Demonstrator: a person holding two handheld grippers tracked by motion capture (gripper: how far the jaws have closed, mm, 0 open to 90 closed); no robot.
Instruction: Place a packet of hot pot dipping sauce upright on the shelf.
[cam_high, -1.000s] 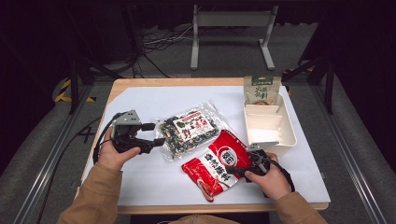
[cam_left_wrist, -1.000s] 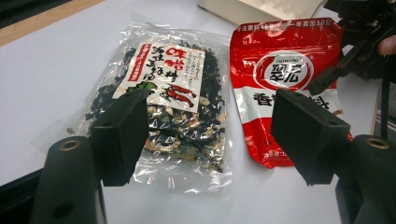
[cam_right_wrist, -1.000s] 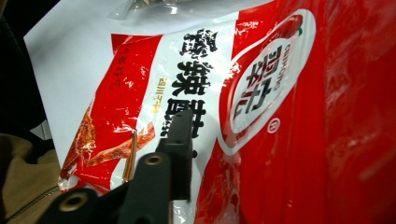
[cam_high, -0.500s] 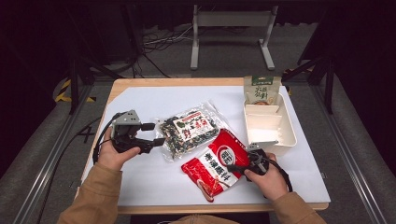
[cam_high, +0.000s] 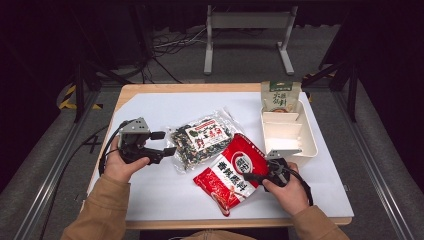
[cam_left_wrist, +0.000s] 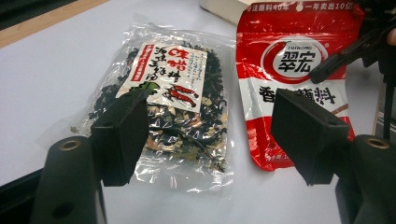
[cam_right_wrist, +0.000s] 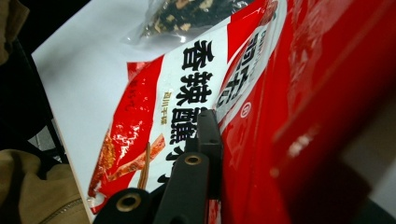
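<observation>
A red seasoning packet with white print lies on the white sheet at front centre. My right gripper is shut on the packet's right edge. In the right gripper view the red film runs between the jaws and folds up over one of them. Left of it lies a clear packet of dried dark vegetables. My left gripper stands open just left of that packet. Its wide-set pads frame the clear packet and the red one without touching either.
A white divided tray sits at the right of the table, just behind my right hand. A green pouch stands at its far end. The white sheet covers most of the wooden tabletop.
My right gripper's jaws have closed on the red packet's edge, and the packet has shifted slightly. The left hand and gripper have kept still.
</observation>
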